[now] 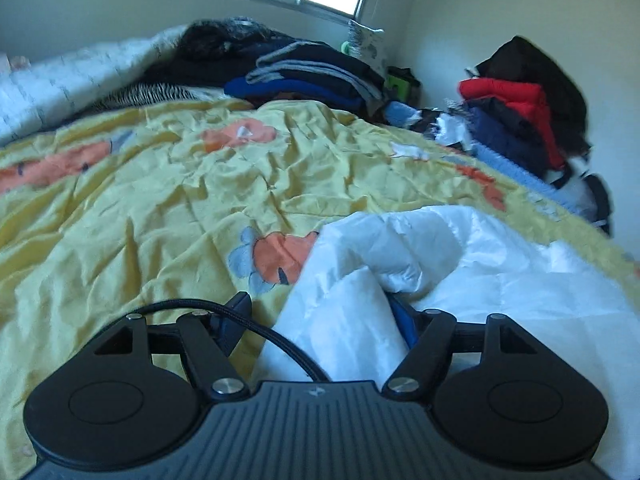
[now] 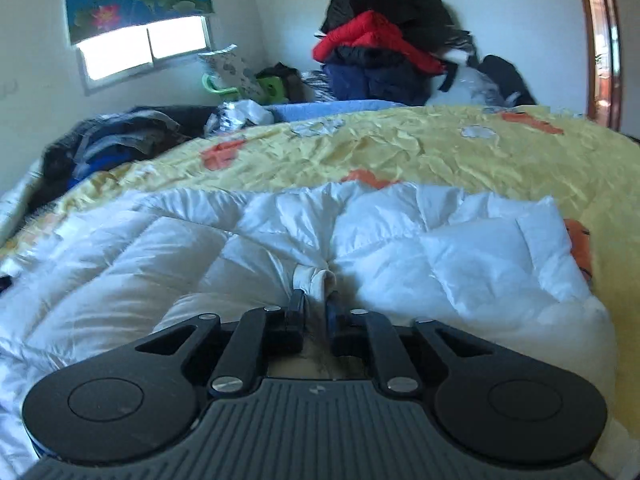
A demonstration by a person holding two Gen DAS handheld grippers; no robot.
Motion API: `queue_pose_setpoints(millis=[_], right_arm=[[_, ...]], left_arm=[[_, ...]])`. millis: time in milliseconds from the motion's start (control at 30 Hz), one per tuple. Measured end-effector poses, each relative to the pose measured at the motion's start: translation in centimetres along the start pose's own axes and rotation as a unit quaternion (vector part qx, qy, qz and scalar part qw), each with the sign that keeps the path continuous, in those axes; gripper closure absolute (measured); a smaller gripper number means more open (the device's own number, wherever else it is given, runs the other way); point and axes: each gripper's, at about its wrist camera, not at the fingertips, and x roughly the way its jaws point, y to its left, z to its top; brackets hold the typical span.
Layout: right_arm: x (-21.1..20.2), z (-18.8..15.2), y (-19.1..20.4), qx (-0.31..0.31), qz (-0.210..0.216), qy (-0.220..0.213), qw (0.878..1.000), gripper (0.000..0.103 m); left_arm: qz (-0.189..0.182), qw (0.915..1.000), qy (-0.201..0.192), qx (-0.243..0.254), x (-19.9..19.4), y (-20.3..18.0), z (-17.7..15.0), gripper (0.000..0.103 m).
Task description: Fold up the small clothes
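Observation:
A white quilted puffer garment lies on the yellow flowered bedspread. My right gripper is shut on a bunched white edge of it, with the fabric puckered around the fingers. In the left wrist view the same white garment lies at the right on the bedspread. My left gripper stands wide open with a fold of the white garment lying between its fingers; the right finger is mostly hidden by the cloth.
A stack of folded dark, grey and blue clothes sits at the far side of the bed. A pile of red, navy and black jackets stands against the wall, also in the right wrist view. A window is behind.

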Motion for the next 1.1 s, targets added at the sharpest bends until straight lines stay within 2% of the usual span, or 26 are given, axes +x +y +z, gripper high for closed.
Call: queue_pose_setpoints(millis=[33, 100, 167, 233, 300, 367, 433, 533, 600, 700, 833, 933, 1000, 1067, 1100], right_arm=[[-0.9, 0.4, -0.9, 0.023, 0.016, 0.003, 1.000, 0.063], [-3.5, 0.9, -2.3, 0.057, 0.026, -0.016, 0.998, 0.053], [-5.7, 1.3, -2.4, 0.052, 0.013, -0.040, 0.998, 0.056], [-7.2, 1.6, -1.7, 0.032, 0.023, -0.059, 0.997, 0.057], [-7.1, 1.9, -0.5, 0.016, 0.047, -0.058, 0.997, 0.059], [-5.7, 2.0, 1.0, -0.004, 0.062, -0.035, 0.997, 0.063], [-4.0, 1.7, 2.2, -0.022, 0.058, -0.019, 0.998, 0.064], [-1.5, 0.9, 2.5, -0.032, 0.027, 0.006, 0.999, 0.066], [-0.3, 0.3, 1.8, -0.034, 0.016, 0.010, 0.999, 0.067], [0.9, -0.6, 0.8, -0.027, 0.019, 0.005, 0.999, 0.068], [0.1, -0.7, 0.7, -0.021, 0.024, 0.002, 0.999, 0.066], [-4.1, 0.2, -0.2, 0.021, 0.043, -0.012, 0.999, 0.063], [-8.0, 0.5, -1.4, 0.057, 0.059, -0.033, 0.996, 0.056], [-12.0, 0.5, -2.7, 0.075, 0.067, -0.044, 0.994, 0.048], [-13.7, 0.3, -3.2, 0.073, 0.061, -0.049, 0.994, 0.047]], left_arm=[[-0.005, 0.9999, 0.000, -0.009, -0.5, 0.6, 0.3, 0.032], [-0.009, 0.9990, -0.023, -0.037, -2.9, 1.7, 0.6, 0.032], [-0.019, 0.9973, -0.055, -0.045, -5.1, 1.6, 0.6, 0.032], [-0.037, 0.9963, -0.076, -0.013, -6.5, 0.2, 0.6, 0.032], [-0.063, 0.9947, -0.076, 0.028, -6.8, -2.3, 0.4, 0.032], [-0.079, 0.9924, -0.066, 0.068, -6.3, -4.4, -0.3, 0.032], [-0.067, 0.9907, -0.055, 0.106, -5.1, -5.9, -1.0, 0.032], [-0.021, 0.9862, -0.041, 0.159, -2.8, -6.7, -2.2, 0.032], [-0.017, 0.9832, -0.041, 0.177, -1.6, -6.2, -2.7, 0.031], [-0.035, 0.9894, -0.011, 0.140, -0.3, -4.8, -2.0, 0.031], [-0.045, 0.9882, -0.007, 0.146, -0.6, -4.7, -1.7, 0.032], [-0.084, 0.9870, -0.007, 0.137, -3.1, -3.3, -1.2, 0.032], [-0.108, 0.9872, -0.013, 0.117, -5.6, -1.7, -0.7, 0.031], [-0.128, 0.9879, -0.025, 0.084, -8.2, 0.2, -0.4, 0.023], [-0.138, 0.9874, -0.032, 0.071, -9.6, 1.2, -0.3, 0.023]])
